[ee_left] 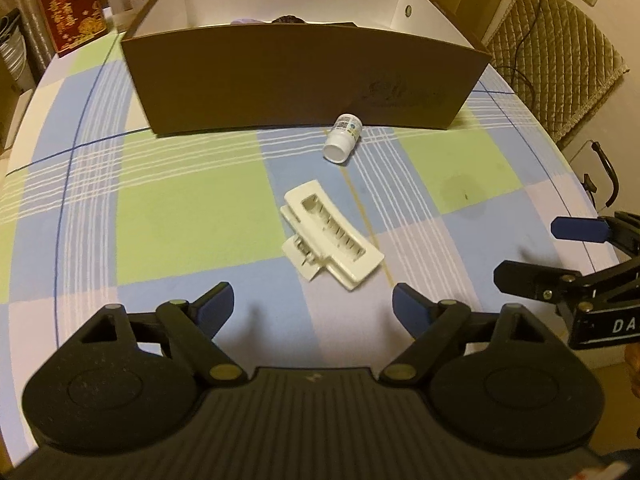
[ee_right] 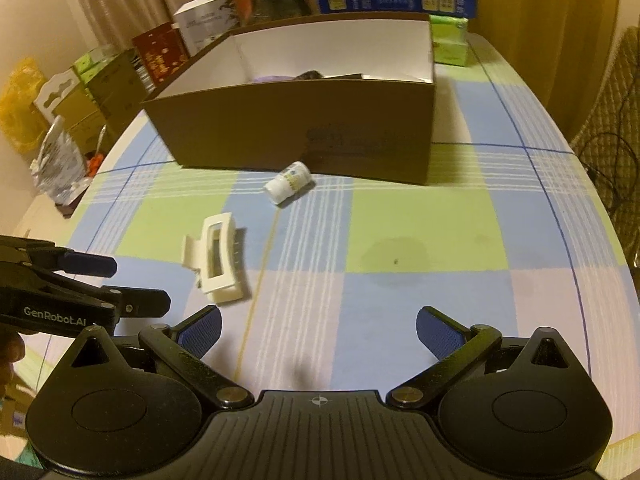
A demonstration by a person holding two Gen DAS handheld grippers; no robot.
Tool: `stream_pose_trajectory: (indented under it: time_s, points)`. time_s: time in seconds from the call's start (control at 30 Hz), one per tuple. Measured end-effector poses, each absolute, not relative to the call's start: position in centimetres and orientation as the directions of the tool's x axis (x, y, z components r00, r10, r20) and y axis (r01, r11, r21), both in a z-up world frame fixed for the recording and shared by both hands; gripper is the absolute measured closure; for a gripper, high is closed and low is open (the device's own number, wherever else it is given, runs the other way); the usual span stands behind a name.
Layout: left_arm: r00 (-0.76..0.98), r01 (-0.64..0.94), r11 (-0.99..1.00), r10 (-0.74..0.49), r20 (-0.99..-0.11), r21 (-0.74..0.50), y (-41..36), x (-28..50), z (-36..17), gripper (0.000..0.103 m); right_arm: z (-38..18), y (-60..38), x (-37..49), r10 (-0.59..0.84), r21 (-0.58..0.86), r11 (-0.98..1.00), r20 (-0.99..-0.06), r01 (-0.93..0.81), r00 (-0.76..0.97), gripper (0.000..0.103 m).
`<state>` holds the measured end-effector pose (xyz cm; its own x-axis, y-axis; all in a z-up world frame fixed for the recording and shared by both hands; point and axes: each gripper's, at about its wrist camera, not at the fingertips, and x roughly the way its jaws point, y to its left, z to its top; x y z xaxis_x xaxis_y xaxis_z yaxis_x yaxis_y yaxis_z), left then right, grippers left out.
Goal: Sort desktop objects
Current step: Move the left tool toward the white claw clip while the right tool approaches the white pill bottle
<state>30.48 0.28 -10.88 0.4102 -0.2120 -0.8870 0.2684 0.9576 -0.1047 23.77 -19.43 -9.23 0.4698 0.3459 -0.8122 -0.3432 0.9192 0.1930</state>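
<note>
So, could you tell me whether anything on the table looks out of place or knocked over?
Yes: the small white bottle lies tipped on its side near the cardboard box, and a darkish stain marks the checked tablecloth.

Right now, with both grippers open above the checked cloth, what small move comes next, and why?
Probably ease the left gripper forward and down over the cream plastic hair claw clip: it lies just ahead of those open, empty jaws, nearer than the small white bottle.

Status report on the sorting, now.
Left gripper and right gripper open, both empty. Hair clip and small bottle lie on the tablecloth, outside the cardboard box. Nothing blocks the clip.
</note>
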Motion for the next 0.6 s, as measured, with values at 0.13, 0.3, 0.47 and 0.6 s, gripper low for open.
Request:
stream_pose_trajectory:
  time_s: [0.13,0.3,0.47,0.6]
  points:
    - [0.398,0.279,0.955,-0.208,-0.894,-0.098,-0.6,31.9,-11.8,0.021,-9.4,-19.9,24.5,0.327,0.194,0.932,-0.815,-0.306,0.479,0.002]
    - [0.385,0.297,0.950,-0.211,-0.899,-0.096,-1.7,33.6,-12.7,0.021,-9.2,-20.3,25.4,0.310,0.195,0.943,-0.811,-0.270,0.496,0.002]
    - [0.375,0.314,0.946,-0.205,-0.904,-0.084,-2.8,35.3,-13.6,0.030,-9.3,-21.1,26.4,0.288,0.201,0.954,-0.815,-0.221,0.503,0.002]
    - [0.362,0.314,0.948,-0.177,-0.915,-0.059,-2.9,36.4,-14.6,0.040,-9.6,-21.6,27.3,0.284,0.219,0.958,-0.820,-0.187,0.497,0.002]
